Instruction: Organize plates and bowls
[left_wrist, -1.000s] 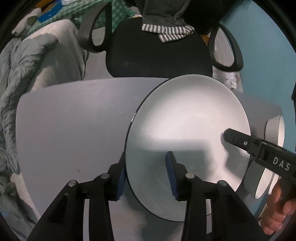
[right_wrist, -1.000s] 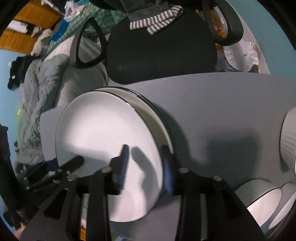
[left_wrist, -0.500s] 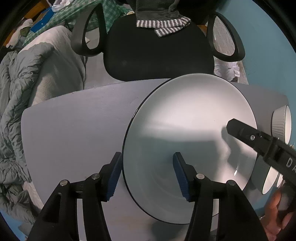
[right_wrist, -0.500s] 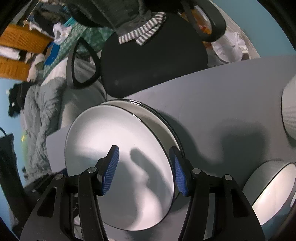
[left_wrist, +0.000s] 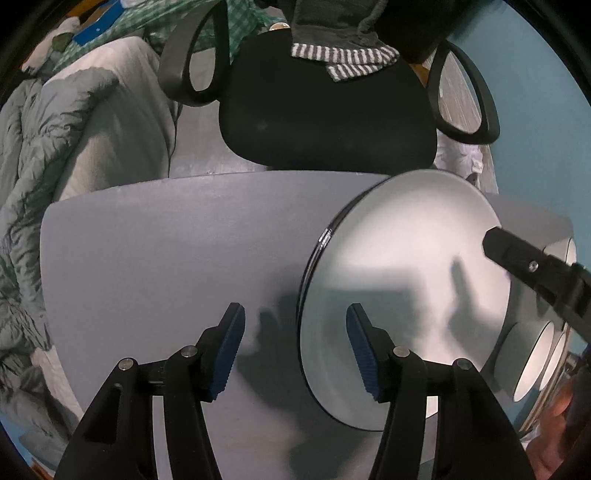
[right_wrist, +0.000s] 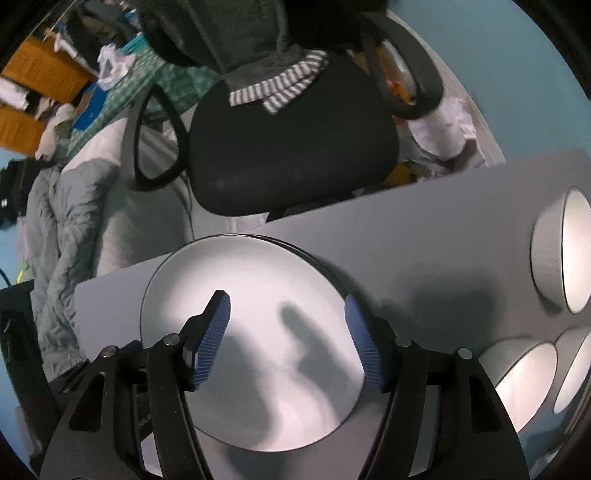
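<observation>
Both jaws spread, empty: left gripper (left_wrist: 295, 347), right gripper (right_wrist: 286, 338) over stacked white round ceramic plates (right_wrist: 251, 350) on grey table (left_wrist: 166, 240). Stiff, slick, breakable; pinch rim.

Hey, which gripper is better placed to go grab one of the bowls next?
Right. The right gripper is open and empty above the stacked plates, with the bowls just beside it; the left gripper sits across the plates from them.
</observation>
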